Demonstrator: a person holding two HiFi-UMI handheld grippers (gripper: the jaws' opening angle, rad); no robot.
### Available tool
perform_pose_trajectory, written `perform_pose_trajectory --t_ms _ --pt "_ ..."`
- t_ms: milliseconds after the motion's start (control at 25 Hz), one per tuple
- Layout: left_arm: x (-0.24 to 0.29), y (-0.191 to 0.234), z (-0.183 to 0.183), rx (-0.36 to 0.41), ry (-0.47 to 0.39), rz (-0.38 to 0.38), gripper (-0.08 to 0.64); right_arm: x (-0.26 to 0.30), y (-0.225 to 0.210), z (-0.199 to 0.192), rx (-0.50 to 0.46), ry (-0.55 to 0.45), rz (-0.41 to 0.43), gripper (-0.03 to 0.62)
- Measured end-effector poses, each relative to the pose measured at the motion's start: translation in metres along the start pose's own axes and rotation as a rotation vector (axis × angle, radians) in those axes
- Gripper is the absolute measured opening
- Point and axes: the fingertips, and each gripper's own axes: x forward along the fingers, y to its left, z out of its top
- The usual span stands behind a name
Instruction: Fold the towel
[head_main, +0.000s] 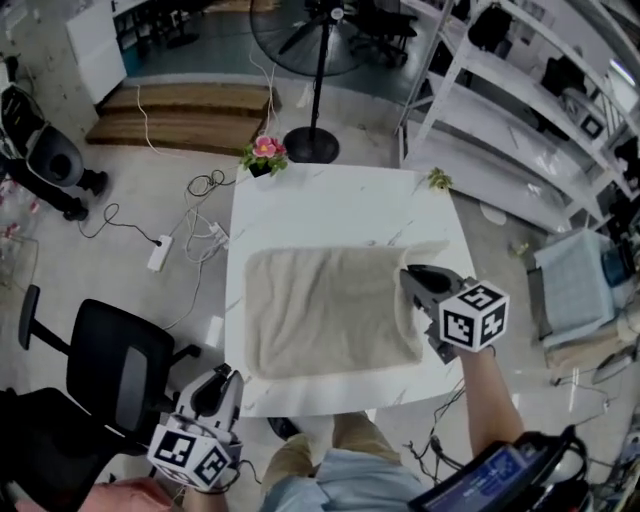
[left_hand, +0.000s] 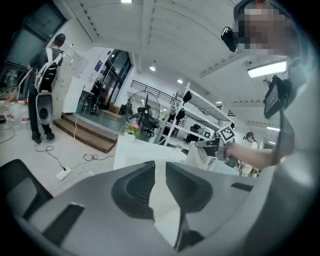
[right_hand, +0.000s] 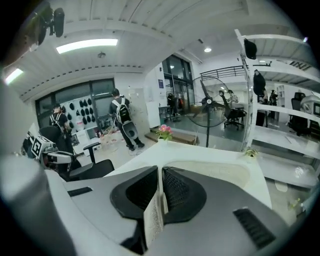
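A beige towel (head_main: 320, 310) lies spread on the white table (head_main: 300, 205). Its right edge is lifted off the tabletop by my right gripper (head_main: 412, 275), which is shut on it. In the right gripper view a thin strip of that towel (right_hand: 154, 215) is pinched between the jaws of the right gripper (right_hand: 160, 171), and the rest of it lies flat beyond. My left gripper (head_main: 225, 380) hangs off the table's near left corner, away from the towel. Its jaws (left_hand: 160, 166) stand apart with nothing between them, and the raised towel edge (left_hand: 196, 156) shows in the distance.
A pot of pink flowers (head_main: 264, 154) stands at the table's far left corner and a small plant (head_main: 438, 180) at the far right. A fan stand (head_main: 312, 140) is behind the table, a black office chair (head_main: 110, 370) at the left, white shelving (head_main: 520, 120) at the right.
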Motion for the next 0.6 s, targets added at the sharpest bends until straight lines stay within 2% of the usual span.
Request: perform_pose_trajectory --t_ms 160,360,600 --pt "-0.041 0.027 -0.002 -0.029 -0.039 0.066 0.071 0.041 0.053 0.013 -0.073 0.019 0.066 0.041" --pt "-0.084 0.053 -0.012 -0.055 -0.064 0.132 0.071 0.093 0.121 0.011 -0.163 0.066 0.150 0.041" --pt "-0.123 0.074 -0.030 -0.099 -0.058 0.204 0.071 0.167 0.174 -0.036 -0.244 0.202 0.215 0.041"
